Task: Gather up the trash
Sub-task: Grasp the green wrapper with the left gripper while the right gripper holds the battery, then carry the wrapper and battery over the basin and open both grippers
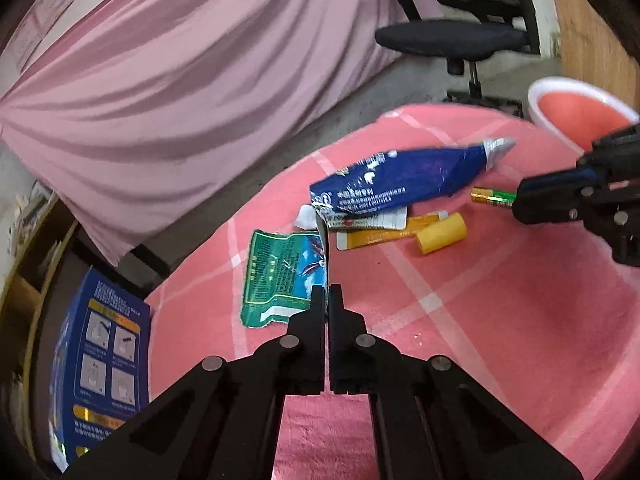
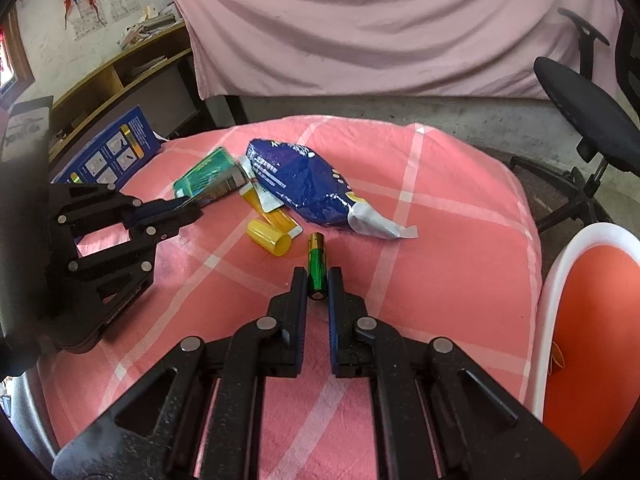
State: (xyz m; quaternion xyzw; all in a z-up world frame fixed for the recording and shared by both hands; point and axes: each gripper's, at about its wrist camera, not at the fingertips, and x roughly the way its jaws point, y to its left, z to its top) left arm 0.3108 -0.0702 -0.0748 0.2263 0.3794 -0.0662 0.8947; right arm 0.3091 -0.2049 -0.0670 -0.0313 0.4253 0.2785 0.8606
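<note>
Pink checked cloth (image 2: 440,208) bears trash; left fingers (image 1: 320,304) pinch green wrapper (image 1: 280,272), right fingers (image 2: 298,284) clamp battery (image 2: 317,268).

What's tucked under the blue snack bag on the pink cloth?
Under the blue snack bag a white tube pokes out, with a flat orange packet below it. How far either runs beneath the bag is covered, as is anything else under its middle.

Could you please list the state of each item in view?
Green wrapper: torn open, pinched at its edge.
Blue bag: crumpled, lying flat.
Battery: clamped at one end.
Yellow cap: on its side.
Left hand-held gripper: shut on wrapper.
Right hand-held gripper: shut on battery.
</note>
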